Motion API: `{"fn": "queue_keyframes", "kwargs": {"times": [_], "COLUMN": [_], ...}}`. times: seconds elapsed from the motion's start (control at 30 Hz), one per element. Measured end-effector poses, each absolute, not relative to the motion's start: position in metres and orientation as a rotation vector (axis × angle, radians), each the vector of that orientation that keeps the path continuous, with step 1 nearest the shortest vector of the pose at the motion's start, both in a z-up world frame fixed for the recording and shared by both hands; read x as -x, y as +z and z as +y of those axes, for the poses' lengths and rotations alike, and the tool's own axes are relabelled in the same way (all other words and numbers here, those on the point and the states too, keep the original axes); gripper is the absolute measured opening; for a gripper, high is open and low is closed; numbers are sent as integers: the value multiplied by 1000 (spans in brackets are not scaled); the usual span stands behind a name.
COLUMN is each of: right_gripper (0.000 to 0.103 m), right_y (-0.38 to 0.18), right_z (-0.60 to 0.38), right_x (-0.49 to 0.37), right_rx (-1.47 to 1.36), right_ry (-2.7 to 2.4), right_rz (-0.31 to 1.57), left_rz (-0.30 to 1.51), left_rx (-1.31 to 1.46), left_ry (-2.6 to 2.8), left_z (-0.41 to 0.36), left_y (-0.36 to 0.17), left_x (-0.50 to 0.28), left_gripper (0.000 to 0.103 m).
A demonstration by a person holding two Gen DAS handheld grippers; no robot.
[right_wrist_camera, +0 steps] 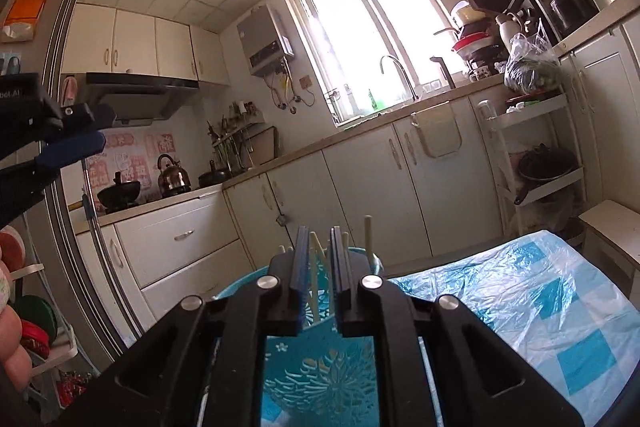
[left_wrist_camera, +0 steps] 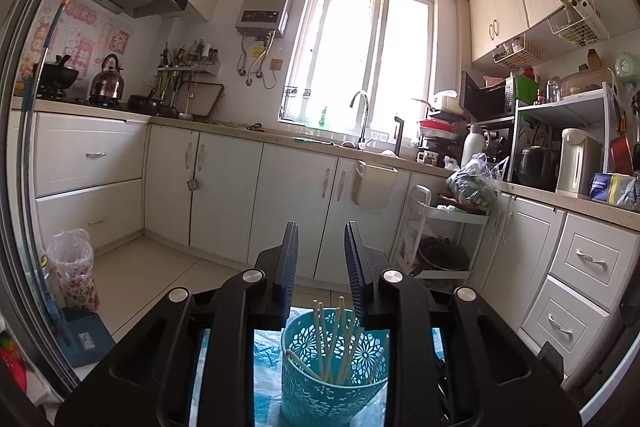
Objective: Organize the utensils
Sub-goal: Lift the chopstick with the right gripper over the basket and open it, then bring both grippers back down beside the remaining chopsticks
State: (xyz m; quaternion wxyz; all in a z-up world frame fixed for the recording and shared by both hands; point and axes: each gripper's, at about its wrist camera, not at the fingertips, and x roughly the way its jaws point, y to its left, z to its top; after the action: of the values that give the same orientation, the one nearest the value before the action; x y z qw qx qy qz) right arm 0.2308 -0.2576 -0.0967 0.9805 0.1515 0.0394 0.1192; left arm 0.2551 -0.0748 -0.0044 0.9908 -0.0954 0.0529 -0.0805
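Observation:
A teal perforated utensil holder [left_wrist_camera: 334, 379] stands on a blue-and-white checked table cover [left_wrist_camera: 266, 367] and holds several pale chopsticks [left_wrist_camera: 324, 339]. My left gripper [left_wrist_camera: 321, 247] is open and empty, raised above the holder and pointing at the kitchen. In the right wrist view the holder [right_wrist_camera: 320, 367] is just below and behind my right gripper [right_wrist_camera: 321, 239]. Its jaws stand narrowly apart with chopsticks [right_wrist_camera: 316, 267] showing in the gap and behind; whether they grip one I cannot tell. The left gripper also shows at the far left of the right wrist view [right_wrist_camera: 80, 131].
The checked cover [right_wrist_camera: 540, 311] spreads to the right on the table. White kitchen cabinets [left_wrist_camera: 224, 195], a sink tap [left_wrist_camera: 362, 115], a rolling rack [left_wrist_camera: 440, 239] and a lined waste bin [left_wrist_camera: 74, 271] lie beyond. A small white stool [right_wrist_camera: 612, 227] stands right of the table.

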Motion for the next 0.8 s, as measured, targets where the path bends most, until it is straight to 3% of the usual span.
{"fn": "queue_keyframes", "kwargs": {"times": [0.8], "right_gripper": [39], "right_y": [-87], "right_z": [-264], "right_x": [-172], "right_rx": [-202], "right_ry": [233], "right_rz": [124], "left_rz": [186], "left_rx": [165], "left_ry": [-169], "left_z": [-83], "left_y": [-11], "left_x": [-231], "left_gripper": [33]}}
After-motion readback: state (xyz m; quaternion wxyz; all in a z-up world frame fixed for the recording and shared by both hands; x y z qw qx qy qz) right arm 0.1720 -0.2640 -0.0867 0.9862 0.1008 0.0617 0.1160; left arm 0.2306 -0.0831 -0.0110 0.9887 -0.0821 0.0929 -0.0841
